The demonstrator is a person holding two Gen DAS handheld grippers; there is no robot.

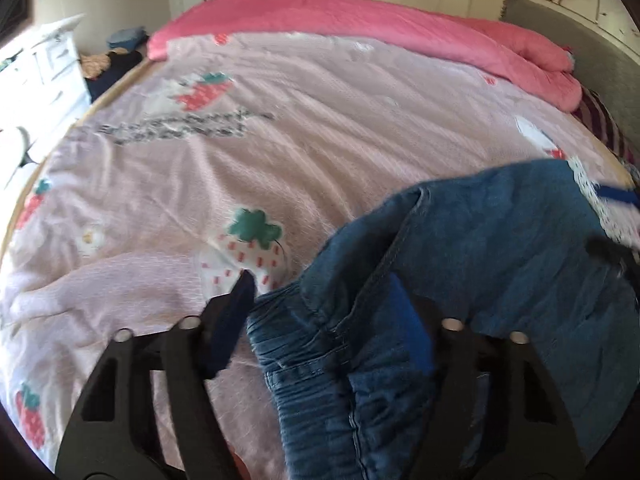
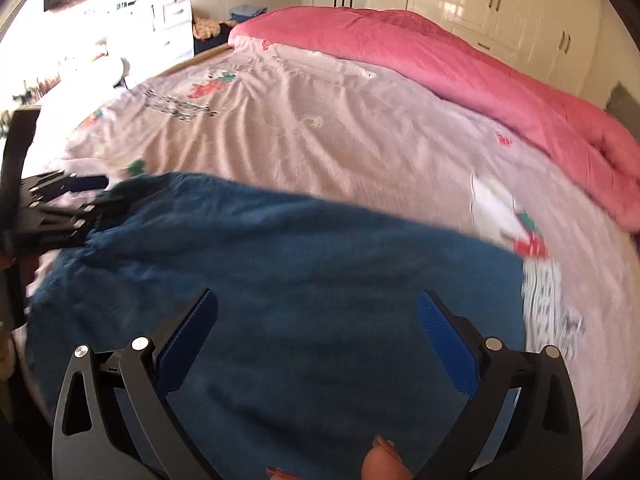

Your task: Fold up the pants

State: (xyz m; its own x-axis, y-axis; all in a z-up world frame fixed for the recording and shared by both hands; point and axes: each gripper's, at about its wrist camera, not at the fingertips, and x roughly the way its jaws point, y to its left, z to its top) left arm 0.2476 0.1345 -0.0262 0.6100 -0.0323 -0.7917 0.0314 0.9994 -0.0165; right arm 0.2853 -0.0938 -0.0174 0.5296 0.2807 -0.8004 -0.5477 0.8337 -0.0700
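Blue denim pants (image 1: 500,248) lie on the pink strawberry-print sheet (image 1: 280,152), their elastic waistband (image 1: 304,344) bunched nearest the camera. My left gripper (image 1: 320,280) straddles that waistband: the right pad (image 1: 408,320) lies against the denim, while the left pad (image 1: 236,312) sits at the band's edge over the sheet, so it is not clamped. From the right wrist, the left gripper (image 2: 100,192) sits at the pants' far left corner. My right gripper (image 2: 316,294) hangs wide open above the flat denim (image 2: 300,260), gripping nothing; it shows blurred at the edge (image 1: 616,200).
A rolled pink quilt (image 2: 460,64) runs along the far side of the bed. A white dresser (image 2: 172,12) stands at the left and cream wardrobes (image 2: 500,4) behind. A grey headboard (image 1: 580,40) is at the right. A person's fingertips (image 2: 384,460) show at the bottom edge.
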